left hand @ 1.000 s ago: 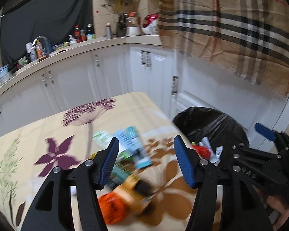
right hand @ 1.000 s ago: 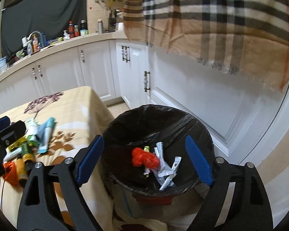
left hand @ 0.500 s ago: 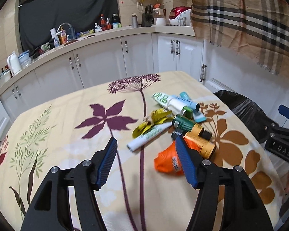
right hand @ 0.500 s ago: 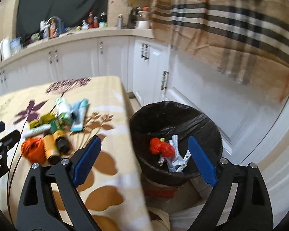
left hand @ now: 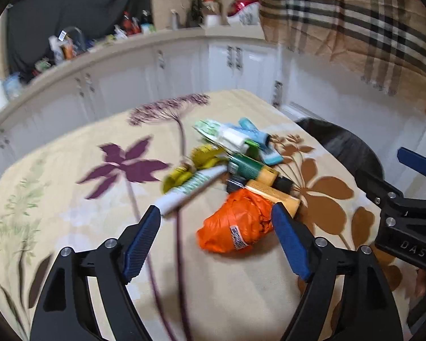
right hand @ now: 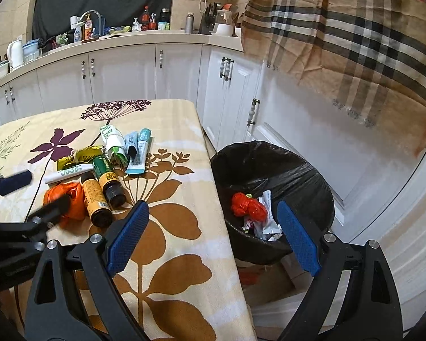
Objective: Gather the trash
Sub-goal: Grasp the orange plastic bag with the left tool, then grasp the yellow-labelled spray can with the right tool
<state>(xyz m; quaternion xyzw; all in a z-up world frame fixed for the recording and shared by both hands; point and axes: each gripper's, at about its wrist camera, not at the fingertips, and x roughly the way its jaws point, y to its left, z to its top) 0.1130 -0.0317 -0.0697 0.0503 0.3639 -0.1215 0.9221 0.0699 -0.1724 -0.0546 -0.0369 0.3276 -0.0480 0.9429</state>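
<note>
Your left gripper [left hand: 215,236], jaws just widened and empty, frames the orange bag [left hand: 235,227]. Lower squarely, then squeeze. Your right gripper [right hand: 213,236] hangs open, empty.

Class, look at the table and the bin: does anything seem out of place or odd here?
Yes. A litter pile sits on the tablecloth: bottles lie on their sides beside a crumpled orange bag, while the bin holds little.
</note>
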